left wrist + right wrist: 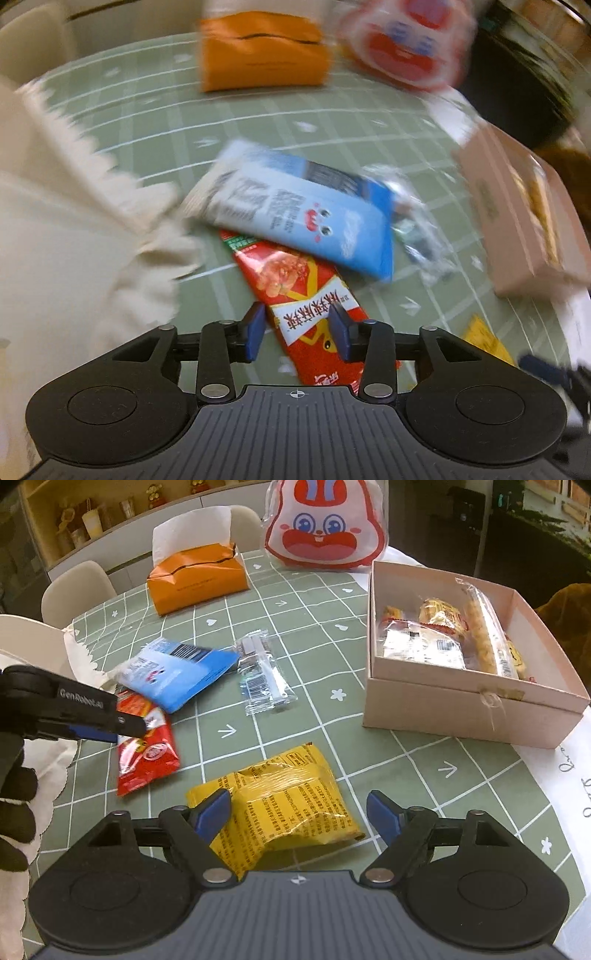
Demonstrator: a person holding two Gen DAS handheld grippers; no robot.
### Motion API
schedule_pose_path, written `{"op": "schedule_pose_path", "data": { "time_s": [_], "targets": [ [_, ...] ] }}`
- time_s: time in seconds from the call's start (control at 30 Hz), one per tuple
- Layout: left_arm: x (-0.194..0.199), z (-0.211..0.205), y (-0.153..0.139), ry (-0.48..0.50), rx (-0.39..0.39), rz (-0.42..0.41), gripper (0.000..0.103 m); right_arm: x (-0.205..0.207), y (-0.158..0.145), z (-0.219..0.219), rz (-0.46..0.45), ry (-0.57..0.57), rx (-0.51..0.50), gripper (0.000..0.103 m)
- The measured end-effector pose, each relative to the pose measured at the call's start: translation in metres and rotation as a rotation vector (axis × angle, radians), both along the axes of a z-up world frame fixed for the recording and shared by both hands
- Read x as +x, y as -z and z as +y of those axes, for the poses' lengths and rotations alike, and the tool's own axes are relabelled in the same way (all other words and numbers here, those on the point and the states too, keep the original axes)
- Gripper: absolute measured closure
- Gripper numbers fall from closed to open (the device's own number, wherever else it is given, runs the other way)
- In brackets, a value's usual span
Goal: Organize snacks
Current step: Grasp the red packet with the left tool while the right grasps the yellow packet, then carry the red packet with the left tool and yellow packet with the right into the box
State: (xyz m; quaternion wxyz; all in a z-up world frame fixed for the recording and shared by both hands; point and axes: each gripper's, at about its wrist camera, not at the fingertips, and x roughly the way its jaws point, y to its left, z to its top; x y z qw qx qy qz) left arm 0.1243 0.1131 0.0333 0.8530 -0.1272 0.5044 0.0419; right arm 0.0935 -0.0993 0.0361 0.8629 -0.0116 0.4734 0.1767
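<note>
My left gripper [297,334] is open, its blue pads on either side of a red snack packet [306,306] on the green tablecloth; whether they touch it is unclear. It also shows in the right wrist view [114,731] over the red packet [146,755]. A blue packet [314,218] overlaps the red one's far end. My right gripper [299,814] is open wide around a yellow packet [284,801]. A clear packet [262,675] lies mid-table. A pink box [469,705] at right holds several snacks.
An orange tissue box [199,583] and a rabbit-face bag [325,528] stand at the table's far side. White chairs [74,590] stand beyond the left edge. A white lace cloth [74,229] lies at the left. The left wrist view is motion-blurred.
</note>
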Motion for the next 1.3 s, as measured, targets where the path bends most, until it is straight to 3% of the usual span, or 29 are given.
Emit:
{"op": "schedule_pose_path", "data": {
  "time_s": [0.2, 0.4, 0.53, 0.6, 0.73, 0.8, 0.9, 0.97, 1.17, 1.27, 1.3],
  "targets": [
    [0.001, -0.022, 0.001, 0.115, 0.061, -0.025, 0.053, 0.004, 0.011, -0.008, 0.04, 0.027, 0.079, 0.015],
    [0.031, -0.033, 0.003, 0.035, 0.059, -0.01, 0.034, -0.001, 0.015, 0.005, 0.009, 0.048, 0.048, 0.006],
    [0.047, -0.048, 0.008, 0.06, 0.134, -0.007, 0.02, -0.004, 0.018, 0.011, -0.003, 0.105, 0.039, 0.001],
    [0.042, -0.052, 0.01, 0.104, 0.171, -0.018, 0.022, -0.006, 0.019, 0.014, 0.003, 0.109, 0.023, 0.0],
    [0.011, -0.045, 0.009, 0.165, 0.188, -0.068, 0.045, -0.01, 0.018, 0.013, 0.031, 0.034, 0.004, 0.0],
    [-0.006, -0.04, 0.008, 0.178, 0.177, -0.072, 0.048, -0.009, 0.017, 0.006, 0.043, 0.013, 0.041, 0.0],
    [-0.027, -0.035, 0.007, 0.193, 0.179, -0.075, 0.048, -0.004, 0.014, -0.011, 0.078, 0.093, 0.158, 0.001],
    [-0.036, -0.034, 0.007, 0.2, 0.183, -0.077, 0.048, 0.003, 0.013, -0.011, 0.107, 0.152, 0.179, 0.001],
    [-0.053, -0.035, 0.005, 0.205, 0.18, -0.07, 0.049, 0.011, 0.017, 0.038, 0.071, 0.118, -0.048, 0.004],
    [-0.06, -0.033, 0.004, 0.195, 0.157, -0.065, 0.049, 0.007, 0.014, 0.043, 0.049, 0.062, -0.067, 0.02],
    [-0.062, -0.034, 0.003, 0.192, 0.151, -0.064, 0.049, 0.006, 0.011, 0.041, 0.051, 0.043, -0.06, 0.031]
  ]
}}
